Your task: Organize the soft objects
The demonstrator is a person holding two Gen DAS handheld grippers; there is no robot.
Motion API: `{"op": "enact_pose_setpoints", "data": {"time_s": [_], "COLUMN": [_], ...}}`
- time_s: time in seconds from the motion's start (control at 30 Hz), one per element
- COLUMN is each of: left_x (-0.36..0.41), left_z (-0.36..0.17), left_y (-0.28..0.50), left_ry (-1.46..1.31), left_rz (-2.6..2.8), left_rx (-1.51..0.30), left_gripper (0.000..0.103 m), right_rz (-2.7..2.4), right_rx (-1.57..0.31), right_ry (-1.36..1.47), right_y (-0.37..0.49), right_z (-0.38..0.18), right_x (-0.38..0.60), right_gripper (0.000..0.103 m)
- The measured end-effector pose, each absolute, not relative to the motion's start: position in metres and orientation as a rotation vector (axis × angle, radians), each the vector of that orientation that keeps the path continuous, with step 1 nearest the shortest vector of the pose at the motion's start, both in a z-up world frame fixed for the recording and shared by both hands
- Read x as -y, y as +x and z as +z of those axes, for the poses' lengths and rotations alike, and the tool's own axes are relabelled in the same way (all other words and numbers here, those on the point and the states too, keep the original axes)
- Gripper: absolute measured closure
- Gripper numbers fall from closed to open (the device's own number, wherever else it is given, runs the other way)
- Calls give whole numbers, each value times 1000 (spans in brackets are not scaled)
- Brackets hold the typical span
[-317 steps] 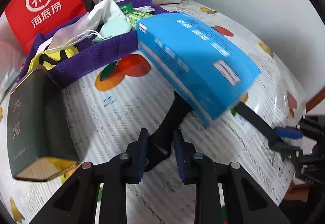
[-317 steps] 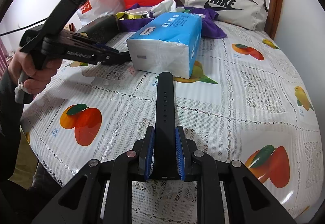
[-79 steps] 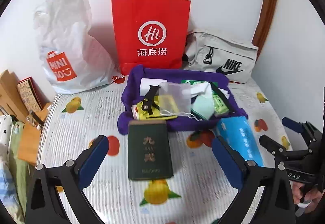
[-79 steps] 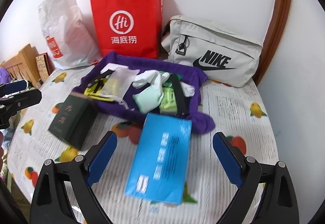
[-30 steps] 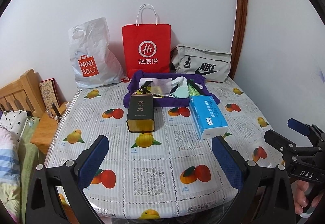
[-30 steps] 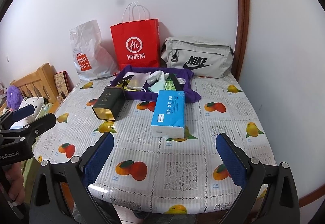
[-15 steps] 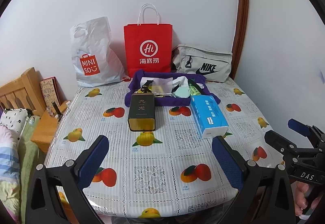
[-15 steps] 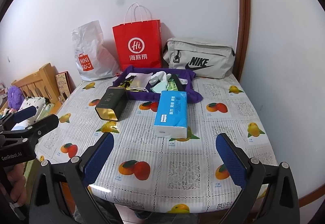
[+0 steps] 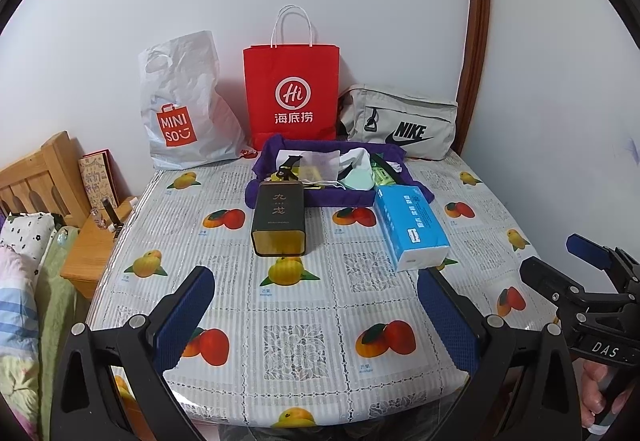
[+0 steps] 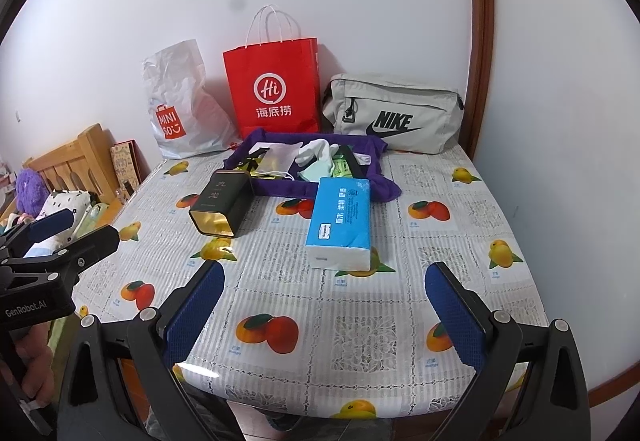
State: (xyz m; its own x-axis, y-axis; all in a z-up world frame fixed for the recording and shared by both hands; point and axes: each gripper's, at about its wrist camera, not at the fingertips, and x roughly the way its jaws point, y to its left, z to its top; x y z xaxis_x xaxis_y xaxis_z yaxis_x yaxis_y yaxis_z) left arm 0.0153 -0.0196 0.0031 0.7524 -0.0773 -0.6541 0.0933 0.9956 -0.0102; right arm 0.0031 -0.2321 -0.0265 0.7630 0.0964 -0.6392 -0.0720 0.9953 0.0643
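Note:
A purple fabric tray [image 9: 260, 165] [image 10: 240, 157] at the table's far middle holds several soft items: white socks [image 10: 316, 153], a mint cloth [image 9: 356, 181], a clear pouch [image 9: 320, 165], a black strap [image 9: 290, 163]. A blue tissue pack [image 9: 414, 227] [image 10: 342, 219] lies in front of it on the right. A dark tin [image 9: 279, 217] [image 10: 222, 205] lies on the left. My left gripper [image 9: 316, 295] and right gripper [image 10: 326, 291] hang wide open and empty above the near table edge, far from everything.
Against the wall stand a white MINISO bag [image 9: 180, 109], a red paper bag [image 9: 294, 93] and a grey Nike pouch [image 9: 404, 129]. The fruit-print tablecloth [image 9: 304, 321] covers the table. A wooden bed and stool [image 9: 92, 249] are to the left.
Both grippers, shut on a black strap 10.6 s ago, now stand open and empty, pulled back from the table. In the last second they edged slightly forward.

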Motion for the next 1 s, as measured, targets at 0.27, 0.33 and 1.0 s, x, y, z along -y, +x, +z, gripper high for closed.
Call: {"op": "enact_pose_setpoints", "data": {"time_s": [0.27,0.33,1.0], "left_x": [20,20,22], "left_z": [4,4,4], "left_y": [15,15,13], "left_ry": [22,23,24], "left_rz": [-94,-94,-95], "left_rx": [-712,-712,-713], "left_gripper": [1,1,1], "right_rz": [93,92,93], "right_rx": [-697,-696,-695], "right_ry": [36,36,35], "right_y": [3,3,2], "right_z": [-26,-26,-26], "right_x": [232,233,233], "right_gripper": [3,3,3]}}
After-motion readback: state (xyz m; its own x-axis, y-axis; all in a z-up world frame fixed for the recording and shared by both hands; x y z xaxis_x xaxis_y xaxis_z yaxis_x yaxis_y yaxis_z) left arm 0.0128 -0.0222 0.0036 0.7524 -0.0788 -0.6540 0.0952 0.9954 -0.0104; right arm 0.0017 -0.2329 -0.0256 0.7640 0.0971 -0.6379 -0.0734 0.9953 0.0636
